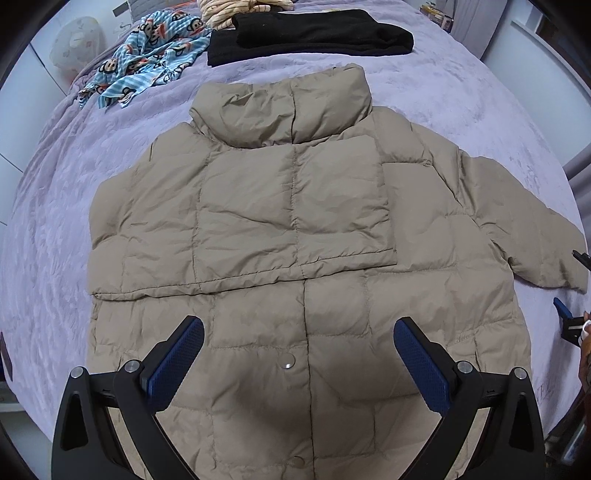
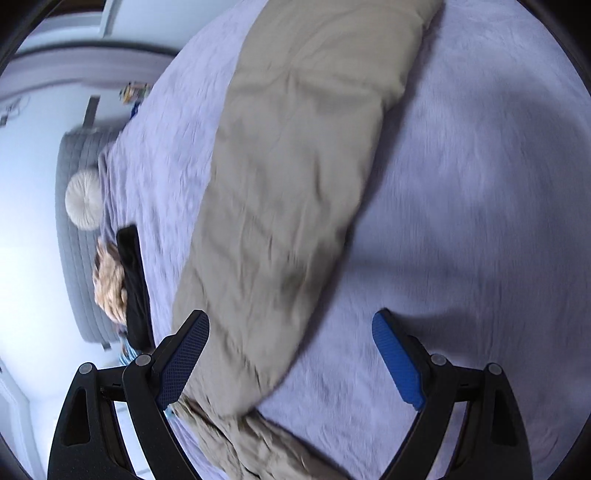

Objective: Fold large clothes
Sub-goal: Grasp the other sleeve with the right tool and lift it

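Note:
A beige puffer jacket (image 1: 295,229) lies flat on the lavender bed cover (image 1: 74,221), collar away from me. Its left sleeve is folded across the chest; its right sleeve (image 1: 528,229) stretches out to the right. My left gripper (image 1: 298,354) is open and empty, above the jacket's lower front near a snap button (image 1: 287,365). My right gripper (image 2: 291,354) is open and empty, hovering over the outstretched sleeve (image 2: 280,192), which runs away from me between its fingers. Part of the right gripper shows at the right edge of the left wrist view (image 1: 569,317).
A folded black garment (image 1: 306,33) lies beyond the collar, with a blue monkey-print cloth (image 1: 147,55) to its left and a cream knit item (image 1: 229,11) behind. A round pale cushion (image 2: 83,201) and grey headboard (image 2: 74,258) stand at the bed's far end.

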A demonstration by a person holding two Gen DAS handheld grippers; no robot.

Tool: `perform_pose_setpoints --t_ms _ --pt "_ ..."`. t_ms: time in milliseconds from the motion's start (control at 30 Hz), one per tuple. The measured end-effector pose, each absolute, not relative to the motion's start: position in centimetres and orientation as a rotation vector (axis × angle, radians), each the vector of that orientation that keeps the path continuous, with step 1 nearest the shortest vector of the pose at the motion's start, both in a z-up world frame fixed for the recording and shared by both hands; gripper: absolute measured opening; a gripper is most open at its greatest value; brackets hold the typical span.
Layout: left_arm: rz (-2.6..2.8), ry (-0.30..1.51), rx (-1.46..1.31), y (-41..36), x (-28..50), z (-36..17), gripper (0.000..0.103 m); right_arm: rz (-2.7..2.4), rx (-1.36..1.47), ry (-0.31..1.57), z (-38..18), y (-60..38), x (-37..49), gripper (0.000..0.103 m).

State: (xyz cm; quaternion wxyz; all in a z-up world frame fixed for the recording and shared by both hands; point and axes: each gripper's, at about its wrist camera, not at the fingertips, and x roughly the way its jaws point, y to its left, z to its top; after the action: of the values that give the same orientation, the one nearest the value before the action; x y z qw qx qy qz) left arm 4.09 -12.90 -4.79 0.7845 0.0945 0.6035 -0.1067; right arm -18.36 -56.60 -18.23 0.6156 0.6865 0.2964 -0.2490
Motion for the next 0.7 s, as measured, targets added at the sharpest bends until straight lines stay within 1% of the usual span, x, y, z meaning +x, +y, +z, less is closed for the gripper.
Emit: perform_pose_setpoints --t_ms 200,233,267,300,333,367,533,700 --pt "-0.223 1.288 0.202 -13.6 4.7 -4.8 0.103 -0.574 1.749 0.494 -20.2 -60.6 -18.2 0.092" --pt "-0.221 1.286 0.198 -13.6 4.8 -4.8 0.103 -0.577 1.777 0.472 -20.4 -60.9 -18.1 0.091" --pt "-0.22 1.284 0.193 -13.5 4.8 -4.7 0.103 -0.574 1.808 0.445 -20.6 -61.3 -18.0 0.078" --pt "-0.219 1.283 0.188 -13.3 4.9 -4.7 0.103 -0.554 1.829 0.425 -20.8 -61.4 -17.6 0.042" --pt "-0.217 1.282 0.187 -13.2 4.9 -4.7 0.103 -0.526 1.838 0.419 -21.0 -61.6 -17.3 0.022" --pt "-0.212 1.279 0.186 -12.9 5.0 -4.7 0.103 -0.493 1.836 0.422 -21.0 -61.8 -16.9 0.006" --pt "-0.177 1.254 0.171 -10.1 5.5 -4.5 0.103 -0.391 1.662 0.444 -17.3 -62.0 -14.2 0.006" --pt "-0.137 1.221 0.146 -5.9 6.3 -4.5 0.103 -0.177 1.481 0.471 -11.0 -58.8 -8.4 0.006"
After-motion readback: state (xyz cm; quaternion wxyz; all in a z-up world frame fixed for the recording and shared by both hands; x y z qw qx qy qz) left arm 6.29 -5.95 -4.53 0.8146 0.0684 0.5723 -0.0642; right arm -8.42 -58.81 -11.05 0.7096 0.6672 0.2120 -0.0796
